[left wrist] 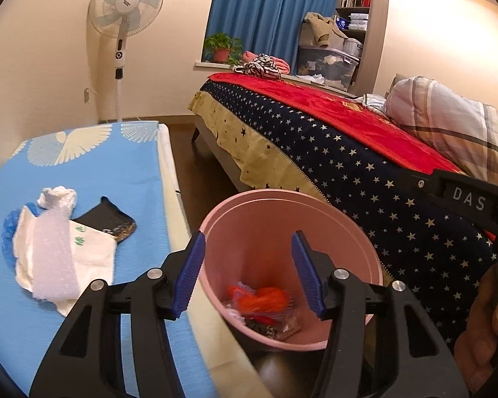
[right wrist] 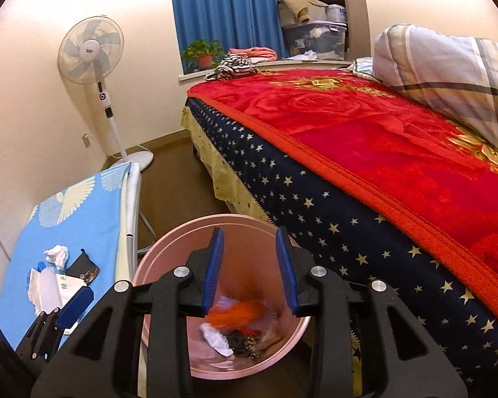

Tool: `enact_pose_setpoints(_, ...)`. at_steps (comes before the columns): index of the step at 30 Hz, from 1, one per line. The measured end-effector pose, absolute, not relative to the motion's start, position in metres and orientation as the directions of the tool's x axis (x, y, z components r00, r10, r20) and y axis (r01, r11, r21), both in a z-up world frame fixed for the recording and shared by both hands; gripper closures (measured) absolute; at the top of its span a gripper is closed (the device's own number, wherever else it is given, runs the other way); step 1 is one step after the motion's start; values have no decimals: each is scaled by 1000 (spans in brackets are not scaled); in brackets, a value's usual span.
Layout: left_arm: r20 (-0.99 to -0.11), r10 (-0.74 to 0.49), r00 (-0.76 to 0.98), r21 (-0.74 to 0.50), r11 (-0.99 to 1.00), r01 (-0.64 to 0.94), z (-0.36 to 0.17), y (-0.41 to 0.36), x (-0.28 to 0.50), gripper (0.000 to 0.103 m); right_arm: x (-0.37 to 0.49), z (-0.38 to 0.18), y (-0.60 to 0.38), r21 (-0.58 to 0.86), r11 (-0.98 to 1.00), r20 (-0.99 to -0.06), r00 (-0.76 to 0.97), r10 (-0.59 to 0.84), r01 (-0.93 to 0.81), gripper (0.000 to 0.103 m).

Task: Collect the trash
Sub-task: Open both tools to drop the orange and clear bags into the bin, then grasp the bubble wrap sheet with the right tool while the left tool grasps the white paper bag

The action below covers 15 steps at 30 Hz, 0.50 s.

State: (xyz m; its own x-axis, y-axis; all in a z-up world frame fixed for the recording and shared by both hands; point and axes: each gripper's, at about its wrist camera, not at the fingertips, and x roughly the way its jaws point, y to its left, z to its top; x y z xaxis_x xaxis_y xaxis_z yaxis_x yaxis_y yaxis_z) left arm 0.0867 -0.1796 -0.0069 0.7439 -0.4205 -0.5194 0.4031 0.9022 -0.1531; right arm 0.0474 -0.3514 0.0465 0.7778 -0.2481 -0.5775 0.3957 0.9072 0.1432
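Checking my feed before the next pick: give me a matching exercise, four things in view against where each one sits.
Things:
1. crumpled tissue
2. orange wrapper
3. plaid pillow
4. potted plant

Places:
A. on the window sill
B. on the blue ironing board
C. inside the pink bin
D. on the bed

Pairs: 1-B, 2-C, 3-D, 4-A

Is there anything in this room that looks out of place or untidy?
Yes. Trash lies in a loose heap on the blue table: a crumpled tissue, bubble wrap over white paper, and a black wrapper. It is not yet in the pink bin beside the table.
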Motion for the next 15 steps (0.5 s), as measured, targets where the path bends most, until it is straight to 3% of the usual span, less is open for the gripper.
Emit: enact_pose_setpoints(15,-471,-300,829,-130,954,271,20,-96,59,58,44,58,-296,232,940,-552,830,-85,251,70)
